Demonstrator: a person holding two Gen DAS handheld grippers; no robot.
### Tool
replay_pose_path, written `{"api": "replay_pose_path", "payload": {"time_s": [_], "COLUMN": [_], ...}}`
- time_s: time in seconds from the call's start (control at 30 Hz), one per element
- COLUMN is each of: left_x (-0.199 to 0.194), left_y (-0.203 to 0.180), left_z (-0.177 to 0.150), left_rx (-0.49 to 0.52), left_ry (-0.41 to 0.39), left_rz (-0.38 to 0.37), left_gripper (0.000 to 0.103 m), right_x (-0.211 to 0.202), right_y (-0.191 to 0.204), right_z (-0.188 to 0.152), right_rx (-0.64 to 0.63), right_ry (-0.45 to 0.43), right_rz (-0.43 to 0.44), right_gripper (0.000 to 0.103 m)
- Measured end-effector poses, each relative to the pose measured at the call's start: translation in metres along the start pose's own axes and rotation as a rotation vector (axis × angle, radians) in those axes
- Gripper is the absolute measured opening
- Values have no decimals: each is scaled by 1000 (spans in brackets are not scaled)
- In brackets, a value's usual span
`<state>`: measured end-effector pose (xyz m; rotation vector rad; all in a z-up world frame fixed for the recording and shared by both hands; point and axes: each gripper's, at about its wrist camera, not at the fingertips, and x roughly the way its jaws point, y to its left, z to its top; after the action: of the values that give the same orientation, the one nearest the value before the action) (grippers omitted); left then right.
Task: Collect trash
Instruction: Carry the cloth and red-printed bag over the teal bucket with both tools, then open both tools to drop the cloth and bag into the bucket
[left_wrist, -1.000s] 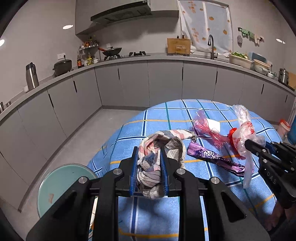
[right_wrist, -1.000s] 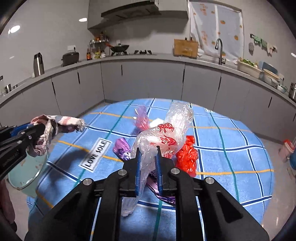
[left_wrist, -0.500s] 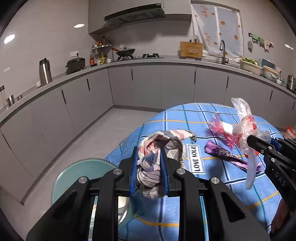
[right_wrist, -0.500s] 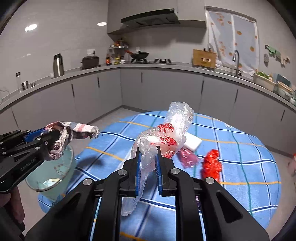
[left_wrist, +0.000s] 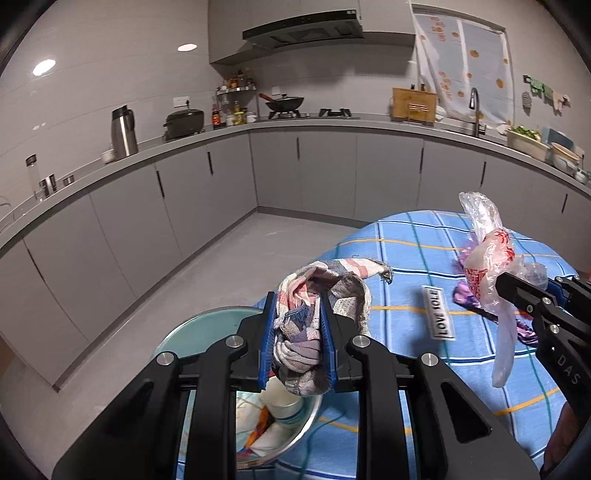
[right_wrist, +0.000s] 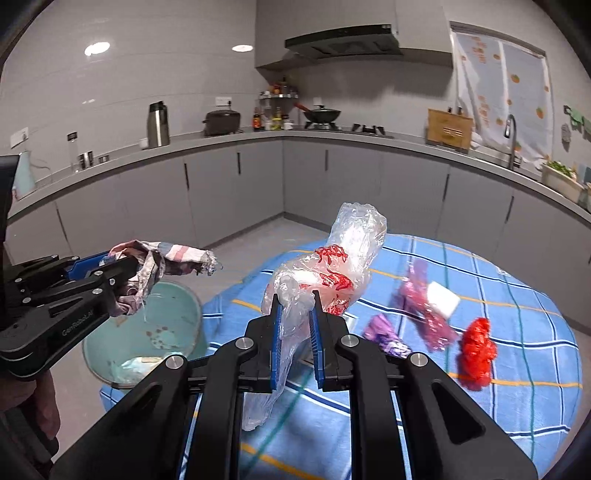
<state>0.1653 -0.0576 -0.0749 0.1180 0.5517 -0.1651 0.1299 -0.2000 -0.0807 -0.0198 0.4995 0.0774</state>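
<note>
Grey kitchen all around, with cupboards (left_wrist: 303, 173) in a curve, a wok (left_wrist: 284, 101) on the stove, a tall metal flask (left_wrist: 123, 131) on the counter, a tap (left_wrist: 476, 110) under the curtain.

Round table (right_wrist: 517, 295) up close, blue checked cloth on it (a small "LOVE SOLE" label (left_wrist: 439, 314) stitched on).

Left gripper (left_wrist: 297, 345): blue pads clamped tight on a rag (left_wrist: 317, 295), pink and grey and checked. Rag bunched up between them, one end sticking out to the right. Up in the air, over the near edge of the bin (left_wrist: 207, 332).

Bin: pale green, round, on the floor just beside the table. Some white and orange bits already inside, seen under the rag.

Right gripper (right_wrist: 295, 332): pads squeezed on a clear bag (right_wrist: 332, 273) with red print. Top of the bag puffed up above the pads, long tail hanging down below. Held over the table edge, near the bin, not in it.

Seen from the left camera too, off to the right, same bag dangling.

Still lying on the cloth: a red crumpled bag (right_wrist: 476, 350), a purple wrapper (right_wrist: 384, 332), a pink wrapper (right_wrist: 424, 314) and a white block (right_wrist: 443, 299) touching it. All well apart from the bin.

A bit of a hand (right_wrist: 29, 398) at the lower left, under the left gripper.
</note>
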Motion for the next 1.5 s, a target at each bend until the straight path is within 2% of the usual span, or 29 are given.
{"api": "replay_pose_path", "payload": {"time_s": [0.67, 0.87, 1.17, 1.5], "left_x": [1, 5, 17, 28], "left_y": [77, 96, 112, 116], "left_z": [-12, -16, -26, -37], "left_rx": [-81, -105, -132, -149], "left_ry": [29, 45, 84, 116], "left_rz": [146, 183, 198, 205], "left_gripper": [23, 23, 23, 26], "right_x": [16, 30, 47, 69], "right_y": [69, 91, 118, 132], "right_z": [7, 5, 3, -3], "right_rx": [-94, -110, -156, -193], "right_ry": [4, 34, 71, 115], "right_rz": [173, 247, 341, 384], "right_gripper": [15, 15, 15, 18]}}
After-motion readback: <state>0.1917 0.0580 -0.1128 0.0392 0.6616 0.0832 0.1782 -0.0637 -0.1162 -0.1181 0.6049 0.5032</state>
